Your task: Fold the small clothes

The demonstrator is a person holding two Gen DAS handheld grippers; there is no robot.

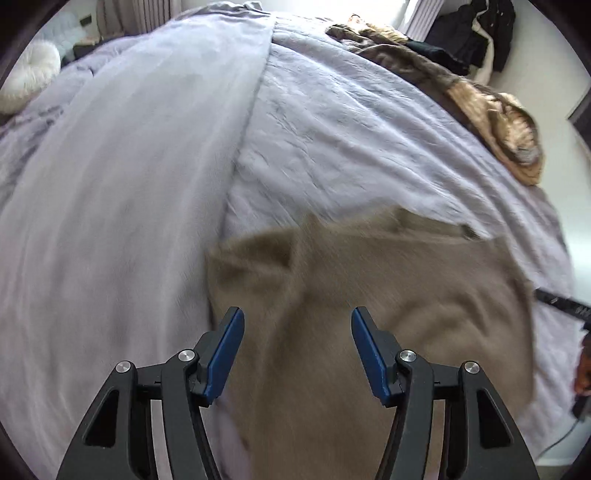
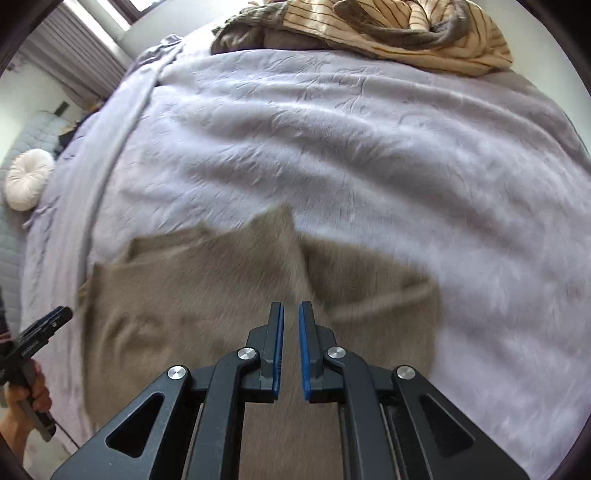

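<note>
A small taupe knit garment (image 1: 369,295) lies spread on the lavender blanket, blurred by motion; it also shows in the right wrist view (image 2: 221,288). My left gripper (image 1: 297,321) is open wide and empty, hovering over the garment's left part. My right gripper (image 2: 291,314) hovers over the garment's middle with its blue pads nearly together and a narrow gap between them; nothing is in it. The left gripper's tip (image 2: 55,317) shows at the left edge of the right wrist view, beside the garment's left edge.
The lavender blanket (image 1: 332,129) covers the bed. A pile of striped tan and brown clothes (image 2: 388,29) lies at the far edge, also in the left wrist view (image 1: 498,122). A white round cushion (image 2: 27,177) sits at far left. Dark clothes (image 1: 476,33) hang beyond.
</note>
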